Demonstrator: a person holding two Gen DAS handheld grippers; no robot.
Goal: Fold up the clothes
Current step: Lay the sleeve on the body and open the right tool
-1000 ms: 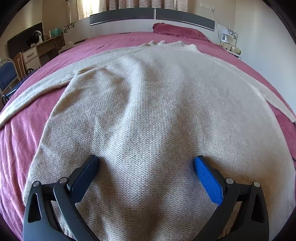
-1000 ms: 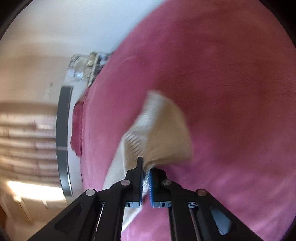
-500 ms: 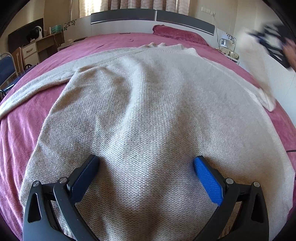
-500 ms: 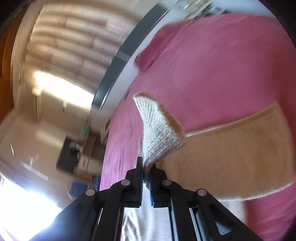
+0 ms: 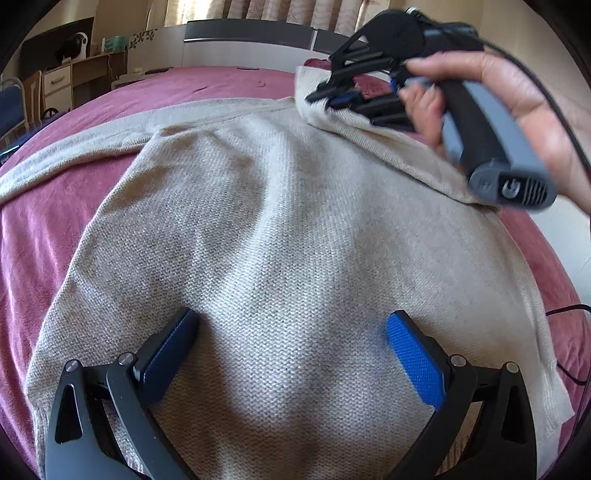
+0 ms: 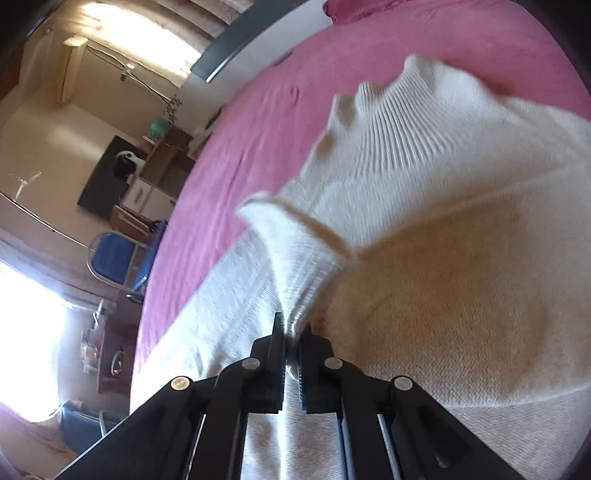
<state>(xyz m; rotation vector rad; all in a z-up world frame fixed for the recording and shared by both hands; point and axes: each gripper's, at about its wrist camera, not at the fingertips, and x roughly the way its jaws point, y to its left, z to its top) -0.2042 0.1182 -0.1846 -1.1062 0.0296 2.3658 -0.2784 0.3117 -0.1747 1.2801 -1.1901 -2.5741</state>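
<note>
On the bed with its pink cover, the beige sweater lies flat. My right gripper pinches its sleeve cuff above the chest; my left gripper, fingers spread, hovers at the hem. Folding has barely begun: the other sleeve and the body fold remain.

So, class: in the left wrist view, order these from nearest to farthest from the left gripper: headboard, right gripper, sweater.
1. sweater, directly under the left gripper, spread on the bed.
2. right gripper, upper right, pinching a sleeve.
3. headboard, far end, top.
</note>
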